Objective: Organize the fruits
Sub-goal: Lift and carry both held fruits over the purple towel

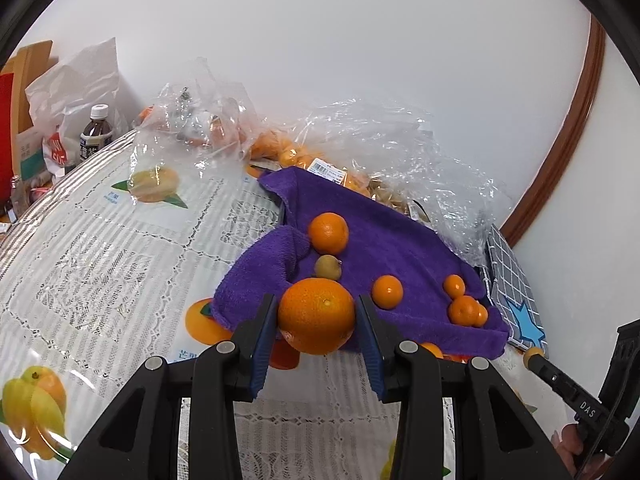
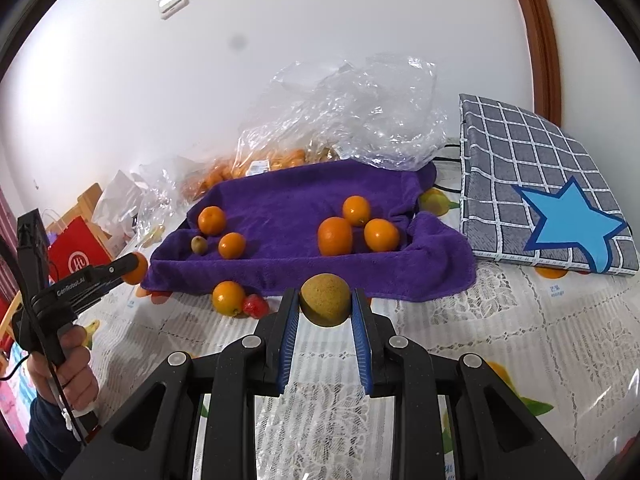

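A purple towel (image 1: 392,248) (image 2: 296,208) lies on the table with several small oranges and one small yellow-green fruit (image 1: 328,267) (image 2: 199,244) on it. My left gripper (image 1: 318,318) is shut on a large orange (image 1: 316,315), held just above the towel's near edge. It also shows at the left of the right wrist view (image 2: 134,268). My right gripper (image 2: 325,300) is shut on a yellow-brown round fruit (image 2: 325,299), held over the table in front of the towel. The right gripper's tip shows in the left wrist view (image 1: 534,356).
Clear plastic bags (image 1: 384,148) (image 2: 352,116) with small oranges lie behind the towel. A grey checked pad with a blue star (image 2: 544,192) lies at the right. A bottle (image 1: 96,132) and paper bags stand at the far left. The tablecloth (image 1: 100,264) has printed fruit pictures.
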`<move>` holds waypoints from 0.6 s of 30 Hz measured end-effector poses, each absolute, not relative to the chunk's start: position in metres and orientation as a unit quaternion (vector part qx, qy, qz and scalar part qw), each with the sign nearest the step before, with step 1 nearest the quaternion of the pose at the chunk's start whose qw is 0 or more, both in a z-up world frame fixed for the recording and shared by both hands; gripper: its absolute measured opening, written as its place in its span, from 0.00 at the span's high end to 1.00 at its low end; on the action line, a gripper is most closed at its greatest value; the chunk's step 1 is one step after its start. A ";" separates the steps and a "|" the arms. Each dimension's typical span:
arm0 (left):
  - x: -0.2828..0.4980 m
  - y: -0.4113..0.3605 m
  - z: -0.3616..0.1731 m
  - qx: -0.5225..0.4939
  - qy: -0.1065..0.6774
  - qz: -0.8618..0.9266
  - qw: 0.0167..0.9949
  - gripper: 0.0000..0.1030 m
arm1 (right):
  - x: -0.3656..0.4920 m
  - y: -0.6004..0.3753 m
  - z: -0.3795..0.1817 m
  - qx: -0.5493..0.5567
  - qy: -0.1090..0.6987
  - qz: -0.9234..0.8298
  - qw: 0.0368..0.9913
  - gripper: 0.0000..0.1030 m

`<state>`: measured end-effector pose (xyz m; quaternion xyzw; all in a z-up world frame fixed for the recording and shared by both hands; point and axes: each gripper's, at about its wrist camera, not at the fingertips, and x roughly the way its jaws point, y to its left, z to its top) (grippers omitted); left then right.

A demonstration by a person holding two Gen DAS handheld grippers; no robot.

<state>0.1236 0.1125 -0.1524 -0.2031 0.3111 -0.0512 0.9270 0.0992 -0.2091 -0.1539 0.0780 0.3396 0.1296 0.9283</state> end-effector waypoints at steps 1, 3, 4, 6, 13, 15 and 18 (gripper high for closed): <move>0.124 0.113 -0.153 -0.202 0.310 -0.050 0.927 0.64 | 0.100 -0.209 -0.153 0.077 0.338 0.129 0.929 0.74; 0.124 0.113 -0.153 -0.199 0.309 -0.045 0.929 0.64 | 0.104 -0.208 -0.151 0.076 0.335 0.131 0.930 0.74; 0.124 0.113 -0.152 -0.196 0.308 -0.041 0.930 0.64 | 0.106 -0.207 -0.149 0.073 0.334 0.131 0.931 0.74; 0.124 0.113 -0.152 -0.189 0.303 -0.033 0.933 0.64 | 0.109 -0.206 -0.144 0.064 0.325 0.125 0.935 0.74; 0.127 0.119 -0.154 -0.193 0.304 -0.024 0.932 0.64 | 0.121 -0.208 -0.146 0.080 0.320 0.128 0.935 0.74; 0.127 0.119 -0.156 -0.193 0.306 -0.023 0.932 0.64 | 0.127 -0.206 -0.150 0.080 0.327 0.130 0.932 0.74; 0.129 0.120 -0.157 -0.192 0.307 -0.022 0.932 0.64 | 0.134 -0.201 -0.150 0.075 0.332 0.133 0.931 0.74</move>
